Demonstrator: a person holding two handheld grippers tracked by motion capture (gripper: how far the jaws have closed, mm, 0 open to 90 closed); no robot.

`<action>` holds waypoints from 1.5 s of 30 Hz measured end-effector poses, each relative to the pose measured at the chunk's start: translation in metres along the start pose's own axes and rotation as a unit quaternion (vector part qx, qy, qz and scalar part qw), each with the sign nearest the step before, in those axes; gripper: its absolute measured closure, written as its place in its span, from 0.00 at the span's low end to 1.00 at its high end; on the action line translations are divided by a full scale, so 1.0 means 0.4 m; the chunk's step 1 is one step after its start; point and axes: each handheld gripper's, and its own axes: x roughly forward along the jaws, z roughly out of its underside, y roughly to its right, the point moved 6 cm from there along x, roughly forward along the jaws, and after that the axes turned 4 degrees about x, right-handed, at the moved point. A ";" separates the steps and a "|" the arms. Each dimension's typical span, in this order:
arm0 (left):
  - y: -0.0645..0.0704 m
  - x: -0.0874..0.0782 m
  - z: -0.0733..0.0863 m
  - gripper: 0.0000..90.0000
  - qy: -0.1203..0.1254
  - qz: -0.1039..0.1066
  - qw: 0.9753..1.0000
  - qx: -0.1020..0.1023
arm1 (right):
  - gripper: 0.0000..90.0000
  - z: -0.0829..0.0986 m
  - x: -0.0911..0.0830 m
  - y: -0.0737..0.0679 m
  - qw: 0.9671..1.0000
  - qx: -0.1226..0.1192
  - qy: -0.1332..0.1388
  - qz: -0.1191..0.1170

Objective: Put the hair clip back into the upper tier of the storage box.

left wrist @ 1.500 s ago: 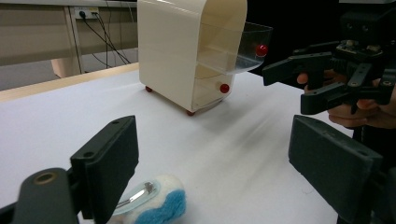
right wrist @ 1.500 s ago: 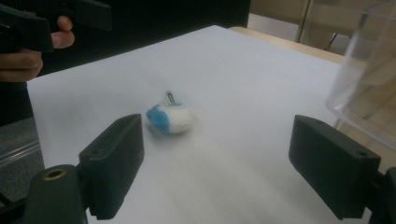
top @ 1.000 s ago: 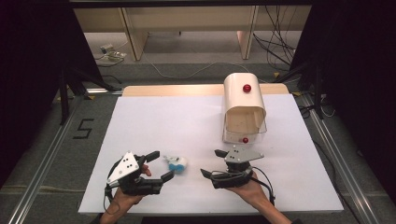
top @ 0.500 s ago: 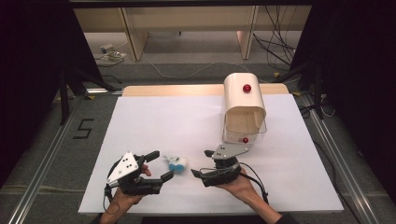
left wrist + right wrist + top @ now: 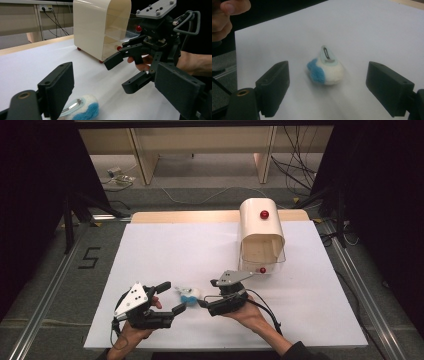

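Landmark: the small fluffy white-and-blue felt hair clip (image 5: 188, 294) with a pale plastic snap plate on top lay on the white table sheet (image 5: 165, 245), close to the sheet's near edge; it rested free, with nothing touching it.
Left gripper: the black two-jaw left gripper (image 5: 169, 296) sat just left of the hair clip, held in the person's left hand (image 5: 131, 332); its jaws stood wide apart and empty; in the left gripper view the clip (image 5: 80, 110) lay low between the jaws, nearer the left-hand pad, not touching it as far as could be told.
Hair clip detail: in the right gripper view the clip (image 5: 325, 69) showed its blue patch on one side and the snap plate with a thin metal spring on top; it lay flat on the sheet.
Right gripper: the black two-jaw right gripper (image 5: 203, 301) with a grey three-cornered plate sat just right of the hair clip, held in the person's right hand (image 5: 250, 315); its jaws were spread wide, empty, pointed at the clip, which lay midway between them and a little beyond their tips.
Box: the cream round-topped box (image 5: 261, 235) with red knobs and a clear flap stood well beyond the hair clip, to its right, on the far part of the sheet.
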 end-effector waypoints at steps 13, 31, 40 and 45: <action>0.000 -0.002 -0.001 0.17 0.002 0.001 1.000 -0.001 | 0.22 -0.006 0.041 0.000 1.000 -0.007 -0.019 -0.004; 0.001 -0.003 -0.002 0.17 0.004 0.005 1.000 -0.001 | 0.22 -0.011 0.111 0.010 0.998 -0.014 -0.056 -0.013; 0.001 -0.002 -0.002 0.17 0.004 0.006 1.000 -0.002 | 0.25 -0.001 0.148 0.011 0.996 -0.018 -0.083 -0.018; 0.000 -0.003 -0.002 0.17 0.004 0.006 1.000 -0.002 | 0.25 -0.003 0.168 0.006 0.995 -0.024 -0.096 -0.020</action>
